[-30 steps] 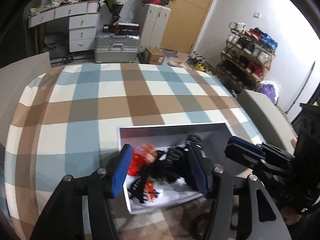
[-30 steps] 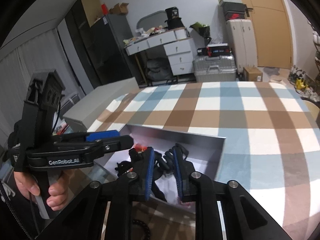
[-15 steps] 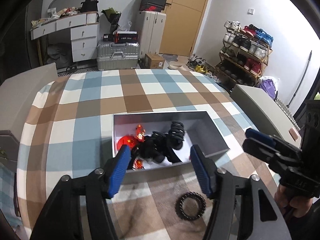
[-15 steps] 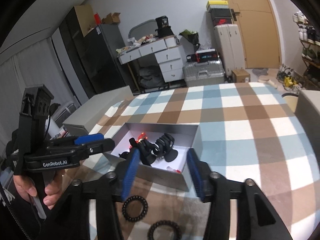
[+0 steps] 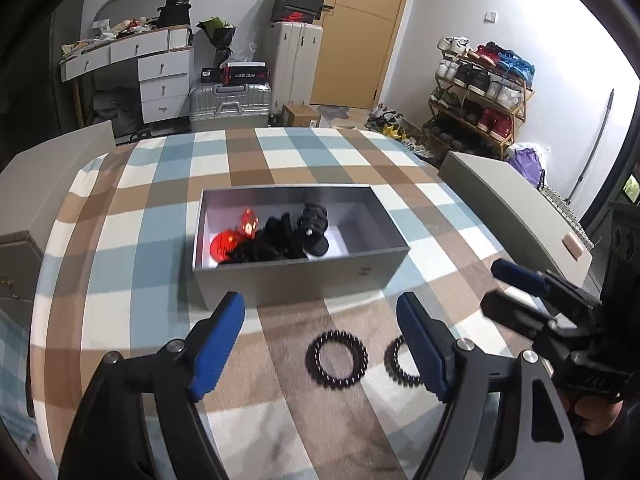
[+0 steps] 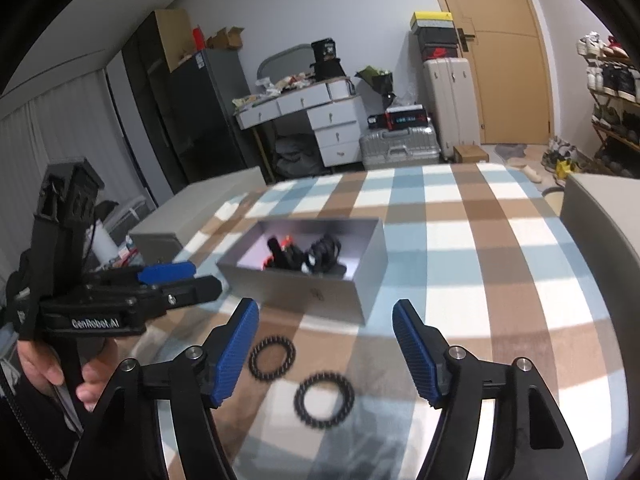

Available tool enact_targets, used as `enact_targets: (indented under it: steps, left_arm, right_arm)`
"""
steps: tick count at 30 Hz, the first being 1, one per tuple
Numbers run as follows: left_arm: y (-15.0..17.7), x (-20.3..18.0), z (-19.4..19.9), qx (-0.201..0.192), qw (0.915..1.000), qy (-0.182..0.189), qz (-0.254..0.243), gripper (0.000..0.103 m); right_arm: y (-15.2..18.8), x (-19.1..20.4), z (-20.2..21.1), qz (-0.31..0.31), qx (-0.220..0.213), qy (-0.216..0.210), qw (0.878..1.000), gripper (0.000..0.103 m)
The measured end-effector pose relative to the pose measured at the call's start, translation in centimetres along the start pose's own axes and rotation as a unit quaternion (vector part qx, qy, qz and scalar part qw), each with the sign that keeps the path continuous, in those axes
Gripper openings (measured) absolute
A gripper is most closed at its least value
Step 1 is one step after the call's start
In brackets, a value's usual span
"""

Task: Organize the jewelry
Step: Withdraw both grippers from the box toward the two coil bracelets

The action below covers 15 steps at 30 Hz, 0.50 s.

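The left gripper (image 5: 320,336) and right gripper (image 6: 325,340) were both empty, their jaws opening, above two black coil hair ties (image 5: 336,355) lying flat side by side on the checked cloth (image 5: 160,280). Just beyond sat the open grey box (image 5: 300,276), long axis crosswise in the left view, holding black clips (image 5: 280,240) and red ornaments (image 5: 224,245). Behind stood a white desk (image 5: 160,68), suitcases (image 5: 230,101) and a shoe rack (image 5: 476,92).

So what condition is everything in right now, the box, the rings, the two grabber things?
Grey box: lidless, holding black and red pieces.
Two black coil rings: flat on the tablecloth, outside the box.
Left gripper: opening, nothing between its jaws.
Right gripper: opening, nothing between its jaws.
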<state>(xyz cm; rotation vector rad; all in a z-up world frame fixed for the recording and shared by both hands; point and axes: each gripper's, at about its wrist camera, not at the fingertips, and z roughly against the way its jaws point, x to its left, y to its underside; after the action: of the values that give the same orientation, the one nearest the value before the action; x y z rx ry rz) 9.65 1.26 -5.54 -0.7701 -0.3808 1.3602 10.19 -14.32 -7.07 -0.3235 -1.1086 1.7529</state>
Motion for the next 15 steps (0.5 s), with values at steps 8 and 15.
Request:
enact_targets:
  steps: [8,15]
  left_arm:
    - [2.7,-0.1,-0.7,0.019,0.9992,-0.029,0.018,0.081]
    - [4.6,0.6,-0.7,0.051,0.9970,-0.033,0.048,0.088]
  right_arm:
    - [3.8,0.7,-2.6,0.023,0.066,0.002,0.998,0.072]
    - [5.1,0.2,-4.2,0.021,0.105,0.014,0.994,0.072]
